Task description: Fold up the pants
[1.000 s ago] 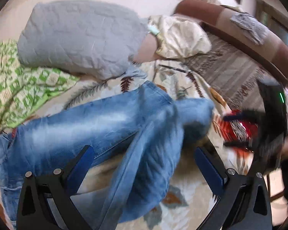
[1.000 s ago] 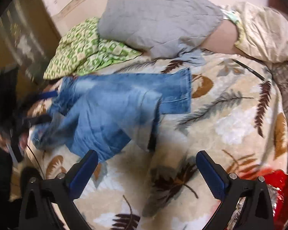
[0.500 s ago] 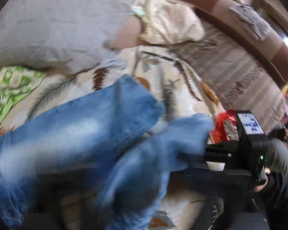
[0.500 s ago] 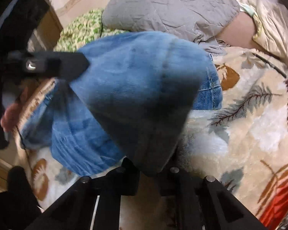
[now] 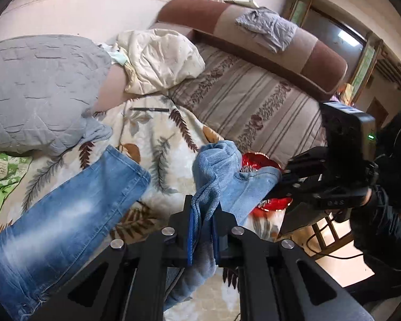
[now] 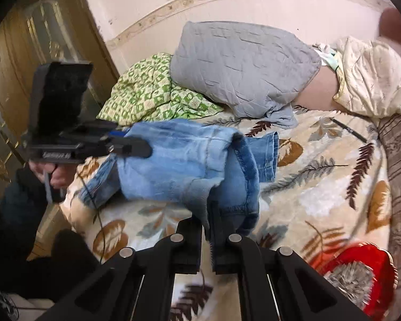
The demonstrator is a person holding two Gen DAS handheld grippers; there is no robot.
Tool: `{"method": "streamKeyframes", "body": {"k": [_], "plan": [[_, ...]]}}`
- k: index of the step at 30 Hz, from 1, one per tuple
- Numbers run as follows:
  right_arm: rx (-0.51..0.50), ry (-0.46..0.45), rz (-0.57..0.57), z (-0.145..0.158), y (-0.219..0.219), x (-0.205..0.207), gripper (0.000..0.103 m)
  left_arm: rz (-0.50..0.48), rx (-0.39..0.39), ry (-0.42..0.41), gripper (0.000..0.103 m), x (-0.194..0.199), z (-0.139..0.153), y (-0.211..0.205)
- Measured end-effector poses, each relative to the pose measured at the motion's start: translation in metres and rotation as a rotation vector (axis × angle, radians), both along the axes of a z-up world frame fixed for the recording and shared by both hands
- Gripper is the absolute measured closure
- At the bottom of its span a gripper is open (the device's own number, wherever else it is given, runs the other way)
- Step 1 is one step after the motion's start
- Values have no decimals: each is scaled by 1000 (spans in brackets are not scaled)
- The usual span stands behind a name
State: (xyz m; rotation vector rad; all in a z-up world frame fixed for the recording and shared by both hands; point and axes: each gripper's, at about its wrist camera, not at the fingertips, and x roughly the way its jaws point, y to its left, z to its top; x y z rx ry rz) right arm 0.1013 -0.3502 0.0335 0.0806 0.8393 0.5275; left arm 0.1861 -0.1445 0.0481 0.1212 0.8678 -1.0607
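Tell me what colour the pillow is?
Grey, with a quilted look. The pillow shows best in the right wrist view.

Soft, even indoor light is seen in both views. Glare is given off by a window [image 5: 334, 40] beyond the right tongs [image 5: 278, 184]. Heavy fisheye bending and black corners are noted; slight blur at edges.
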Motion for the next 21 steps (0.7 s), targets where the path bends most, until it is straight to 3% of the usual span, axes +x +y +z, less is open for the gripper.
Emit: {"method": "streamKeyframes", "body": {"k": [3,5,7,9,10,11,13,14,15,18,21], "plan": [[-55,35,-25,-13,-4,-14,98,-10,39,39,92,1,-27,-13],[-79,106,-56,-41,-6,-12,98,-8,76,69,92,1,-50,-20],[-96,198,-82,-78,-8,-5,97,17,177,86,86,-1,-87,-35],[-119,291,-115,-107,-8,-2,95,55,286,98,46,-6,-113,-45],[-133,309,-126,-114,-10,-4,94,82,343,95,19,-9,-123,-46],[-143,311,-138,-115,-14,-9,89,97,343,84,16,-12,-123,-42],[-136,286,-149,-105,-21,-15,62,111,270,53,16,-22,-109,-23],[-129,273,-160,-100,-25,-17,23,123,250,43,14,-24,-102,-15],[-112,244,-181,-90,-32,-20,5,146,224,29,12,-28,-94,-3],[-30,179,-203,-65,-47,-22,5,224,147,3,6,-43,-74,42],[55,180,-214,-54,-57,-17,5,286,169,-33,5,-57,-77,72]]}}
